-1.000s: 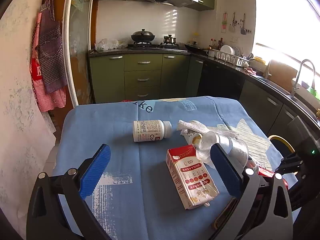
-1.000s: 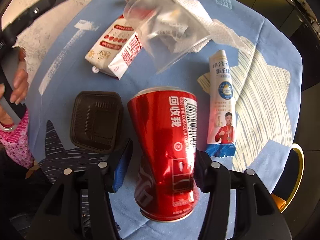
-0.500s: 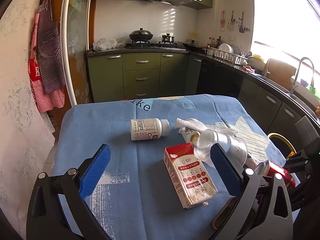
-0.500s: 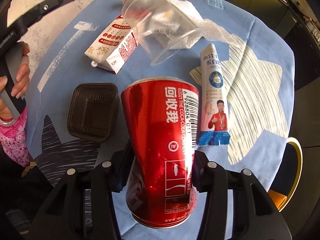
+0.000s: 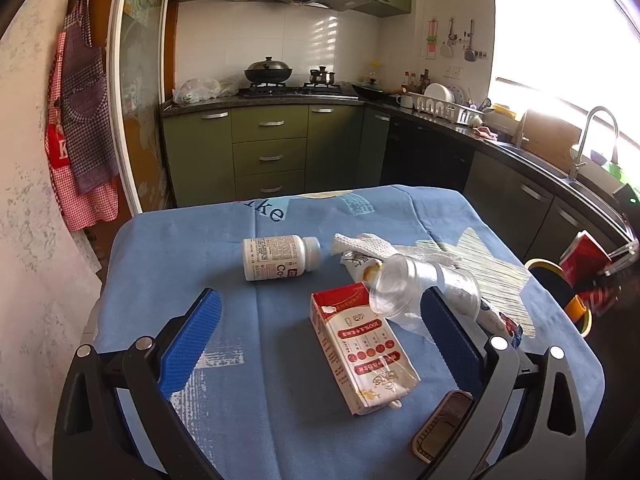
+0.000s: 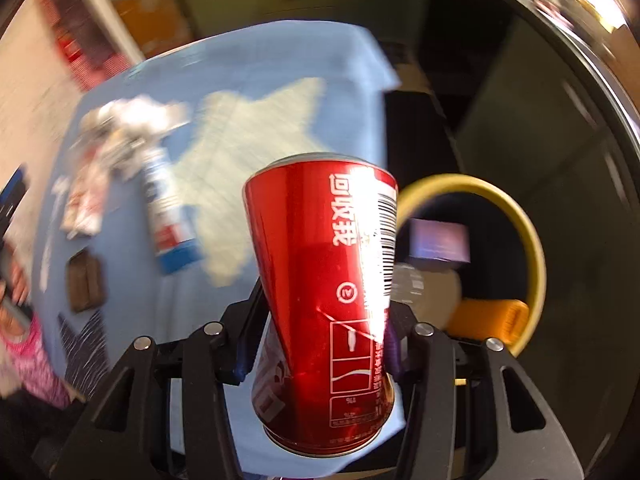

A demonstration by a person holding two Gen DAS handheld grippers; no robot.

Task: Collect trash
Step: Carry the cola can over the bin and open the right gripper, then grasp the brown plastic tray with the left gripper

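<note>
My right gripper (image 6: 316, 348) is shut on a dented red cola can (image 6: 324, 280) and holds it in the air past the table's right edge, beside a yellow-rimmed bin (image 6: 528, 240). The can (image 5: 584, 256) and bin (image 5: 548, 276) also show at the right of the left wrist view. My left gripper (image 5: 320, 336) is open and empty above the blue tablecloth (image 5: 168, 264). Before it lie a red-and-white carton (image 5: 360, 344), a clear plastic cup (image 5: 420, 288), a white pill bottle (image 5: 280, 256), a crumpled paper towel (image 5: 372, 246) and a dark tray (image 5: 444, 432).
A long blue-and-white packet (image 6: 168, 216) lies on the cloth near the bin side. The bin holds several bits of trash (image 6: 440, 240). Green kitchen cabinets (image 5: 268, 148) stand behind the table, a counter with a sink tap (image 5: 592, 136) at the right, aprons (image 5: 80, 120) on the left wall.
My right gripper has lifted the can off the table and swung it right, toward the bin; its view is blurred by motion. The left gripper has hardly moved.
</note>
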